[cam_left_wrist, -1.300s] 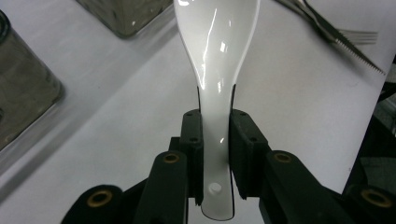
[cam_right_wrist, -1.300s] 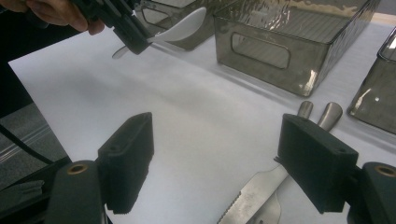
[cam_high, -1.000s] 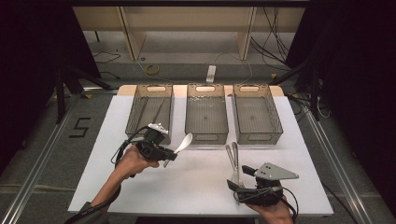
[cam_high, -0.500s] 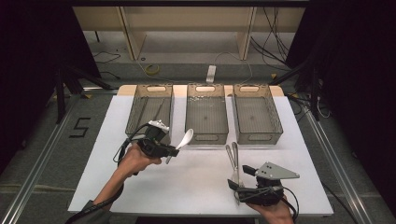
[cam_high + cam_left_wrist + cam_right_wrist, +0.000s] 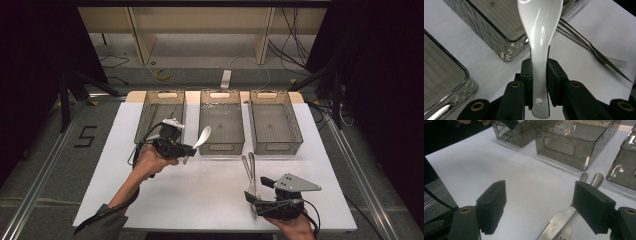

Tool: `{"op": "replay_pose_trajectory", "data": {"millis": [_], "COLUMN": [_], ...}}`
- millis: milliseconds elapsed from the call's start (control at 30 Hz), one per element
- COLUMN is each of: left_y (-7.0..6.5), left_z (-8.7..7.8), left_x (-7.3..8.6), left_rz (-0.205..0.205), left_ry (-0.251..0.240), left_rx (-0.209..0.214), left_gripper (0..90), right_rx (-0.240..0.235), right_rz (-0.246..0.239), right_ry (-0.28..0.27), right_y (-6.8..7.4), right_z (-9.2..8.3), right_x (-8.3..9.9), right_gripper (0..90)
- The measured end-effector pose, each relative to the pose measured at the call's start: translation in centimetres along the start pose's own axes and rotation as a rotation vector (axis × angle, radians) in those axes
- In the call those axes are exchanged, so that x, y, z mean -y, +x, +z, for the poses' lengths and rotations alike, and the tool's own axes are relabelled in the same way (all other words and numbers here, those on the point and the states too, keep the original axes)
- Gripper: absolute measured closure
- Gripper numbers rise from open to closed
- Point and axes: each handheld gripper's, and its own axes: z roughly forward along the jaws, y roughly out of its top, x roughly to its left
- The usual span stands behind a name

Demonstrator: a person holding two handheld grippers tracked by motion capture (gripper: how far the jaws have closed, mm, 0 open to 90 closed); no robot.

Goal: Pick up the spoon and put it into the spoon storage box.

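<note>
A white ceramic spoon (image 5: 540, 32) is clamped by its handle between the jaws of my left gripper (image 5: 539, 82). In the high view that left gripper (image 5: 186, 150) holds the spoon (image 5: 200, 139) in the air in front of the gap between the left bin (image 5: 161, 116) and the middle bin (image 5: 222, 121). My right gripper (image 5: 541, 205) stands open low over the table, nothing between its pads. A steel knife (image 5: 557, 222) and a fork (image 5: 567, 230) lie side by side on the white table just by its right jaw; in the high view the right gripper (image 5: 254, 199) sits at their near ends, with the knife and fork (image 5: 249, 170).
Three clear grey bins stand in a row at the back of the white table (image 5: 200, 195); the right bin (image 5: 275, 120) is farthest from my left hand. Cables trail from both grippers. Beyond the table's far edge the floor holds a power strip (image 5: 226, 79) and wires.
My left gripper has lifted slightly and moved toward the bins with the spoon in it. The right gripper, knife and fork have not moved.
</note>
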Motion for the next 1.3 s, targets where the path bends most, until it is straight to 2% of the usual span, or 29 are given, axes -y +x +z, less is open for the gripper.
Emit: {"op": "replay_pose_trajectory", "data": {"millis": [467,733,933,1300], "left_y": [0.8,0.3,0.4,1.4], "left_z": [0.4,1.4,2.0,2.7], "left_x": [-2.6,-4.5,-5.3,-7.0], "left_rz": [-0.018,-0.012,-0.027,-0.049], "left_ry": [-0.038,-0.046,-0.058,-0.077], "left_rx": [-0.015,-0.012,-0.020,-0.046], "left_gripper": [75.8,75.9,75.9,75.9], "right_rx": [0.000,0.002,-0.001,0.001], "right_rz": [0.003,0.010,0.007,0.011], "right_ry": [0.000,-0.002,-0.004,-0.004], "right_y": [0.0,0.0,-0.1,-0.3], "right_z": [0.0,0.0,-0.1,0.0], "right_x": [0.0,0.0,0.0,0.0], "right_gripper": [27.7,27.7,27.7,27.7]}}
